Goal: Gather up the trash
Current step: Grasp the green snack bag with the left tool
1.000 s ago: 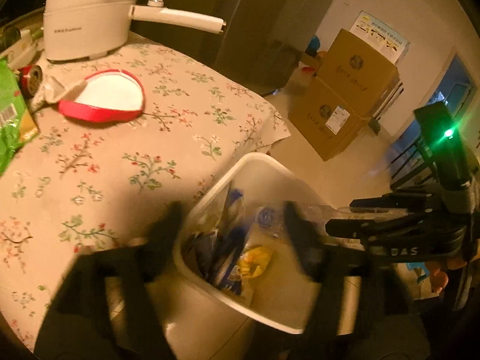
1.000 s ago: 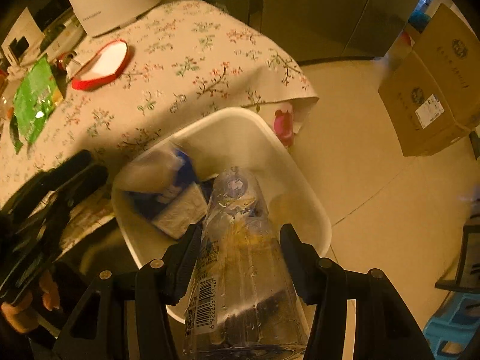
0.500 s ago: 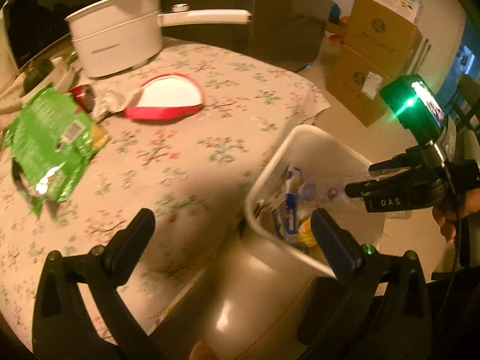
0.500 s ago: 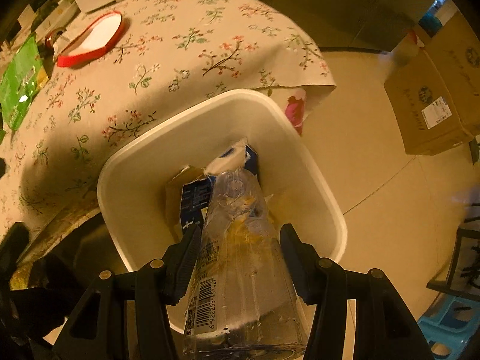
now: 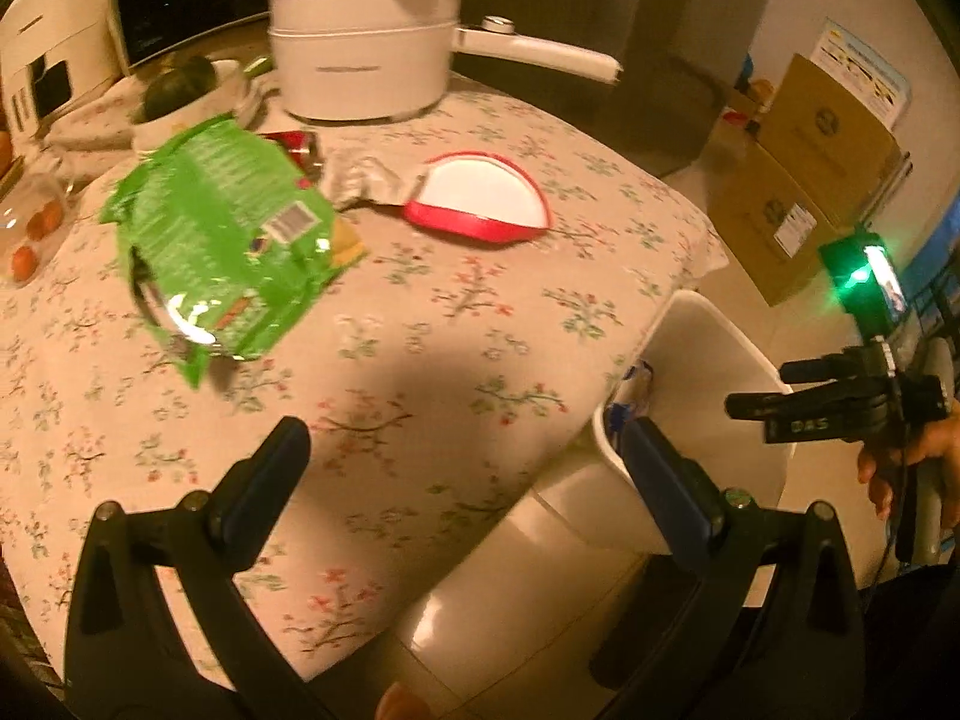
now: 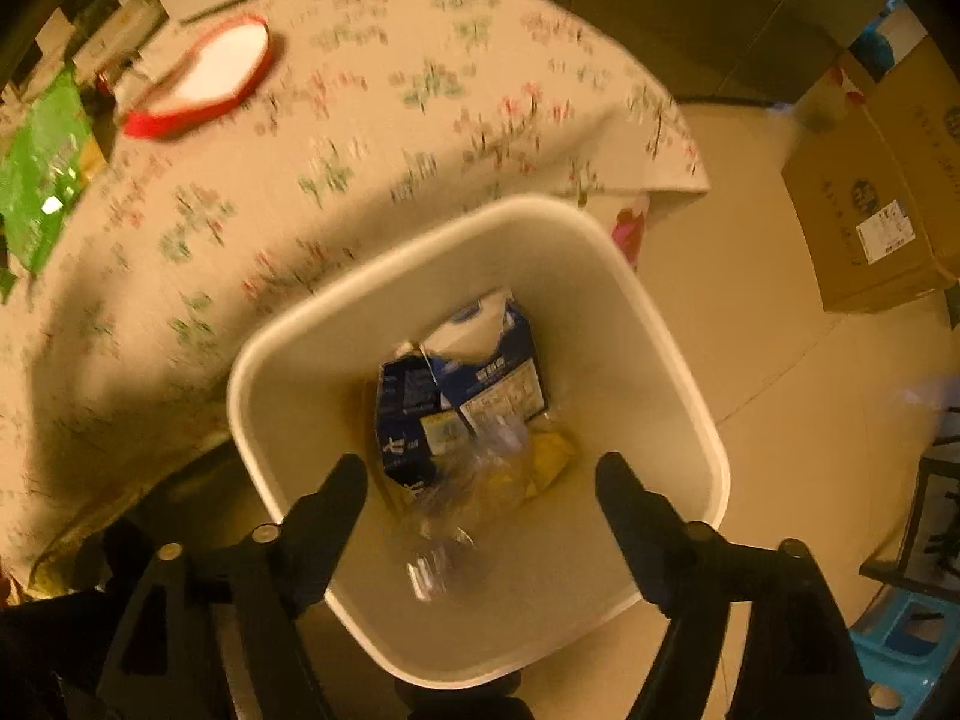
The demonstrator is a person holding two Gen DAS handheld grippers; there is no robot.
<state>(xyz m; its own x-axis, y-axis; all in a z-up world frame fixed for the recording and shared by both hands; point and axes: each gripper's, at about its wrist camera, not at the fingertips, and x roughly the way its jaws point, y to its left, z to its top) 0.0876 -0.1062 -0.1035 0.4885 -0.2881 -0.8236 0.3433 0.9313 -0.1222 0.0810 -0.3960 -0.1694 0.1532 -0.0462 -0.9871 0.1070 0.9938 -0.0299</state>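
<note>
A white trash bin (image 6: pixel 600 252) stands beside the table; it also shows in the left wrist view (image 5: pixel 714 354). Inside lie a clear plastic bottle (image 6: pixel 462 504), blurred, and a blue and white carton (image 6: pixel 480 372). My right gripper (image 6: pixel 480 474) is open and empty above the bin; it shows from the side in the left wrist view (image 5: pixel 798 393). My left gripper (image 5: pixel 462 444) is open and empty over the table's front edge. On the table lie a green snack bag (image 5: pixel 222 240), a red-rimmed white lid (image 5: pixel 480 198) and crumpled foil (image 5: pixel 360 180).
A white electric pot (image 5: pixel 366 48) with a long handle stands at the back of the floral tablecloth (image 5: pixel 420 312). A white appliance (image 5: pixel 42 60) and a bowl sit at the far left. Cardboard boxes (image 5: pixel 804 180) stand on the floor to the right. A blue stool (image 6: pixel 900 642) is by the bin.
My right gripper has opened and the clear bottle has dropped into the bin. My left gripper has swung back and left over the table, now facing the green bag.
</note>
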